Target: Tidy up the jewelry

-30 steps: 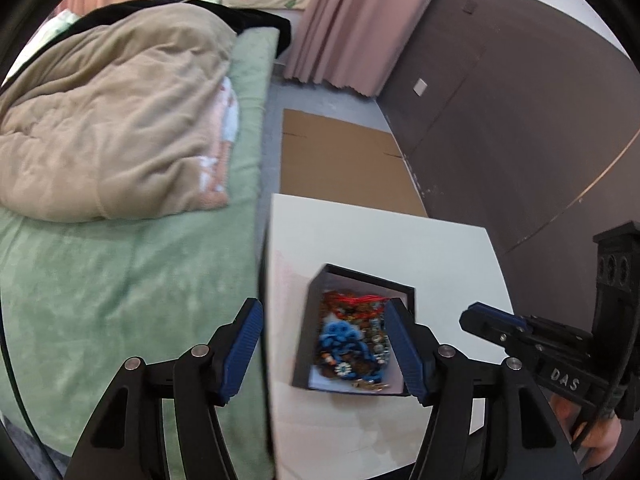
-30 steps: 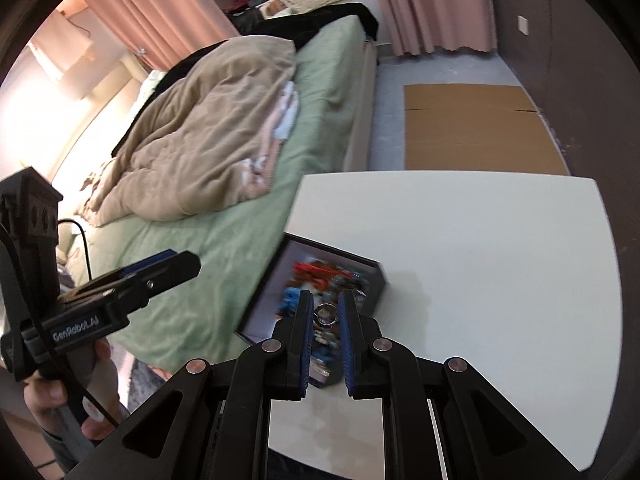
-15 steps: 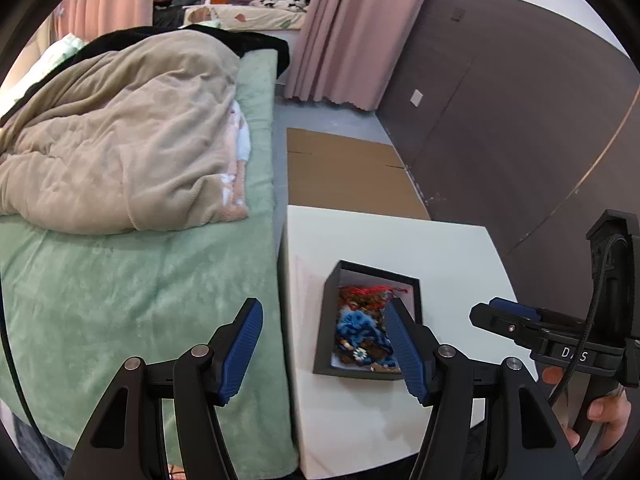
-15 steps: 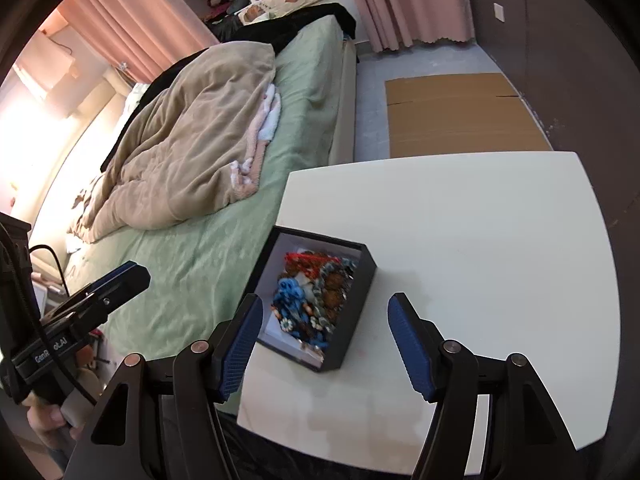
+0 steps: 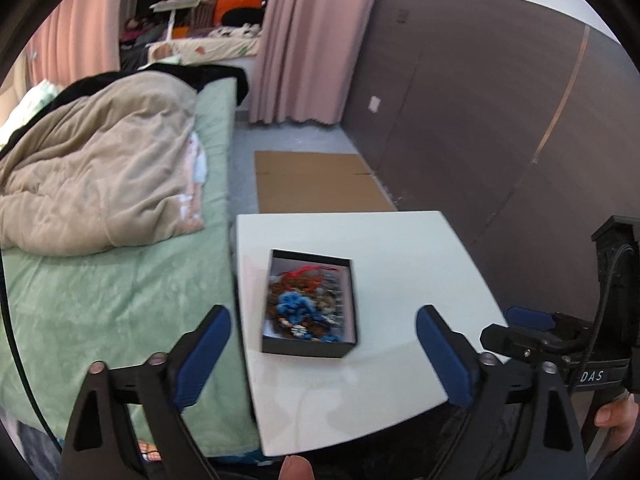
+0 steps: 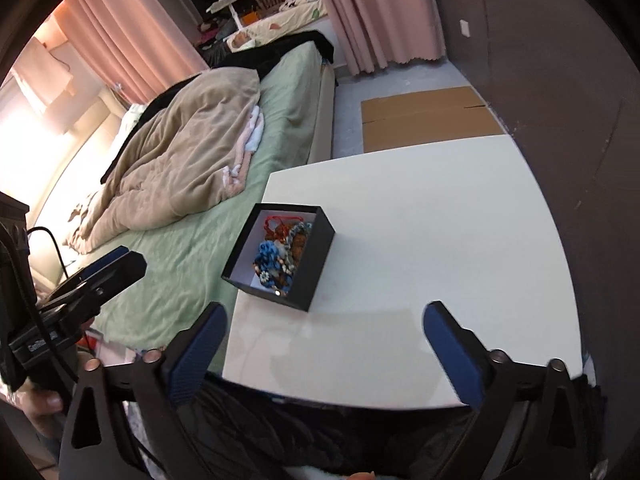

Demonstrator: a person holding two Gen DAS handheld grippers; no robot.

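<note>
A black open box stands on the left part of a white table. It holds a heap of jewelry: blue, red and brown pieces. My left gripper is open and empty, held back above the table's near edge. My right gripper is open and empty too, also behind the near edge. Each gripper shows at the side of the other's view: the right one, the left one.
A bed with a green cover and a beige blanket lies close along the table's left side. Flat cardboard lies on the floor beyond the table. A dark wall runs along the right.
My right gripper was shut on a small ring over the box one second ago; it is now open and empty. Both grippers have pulled back and up from the box.
</note>
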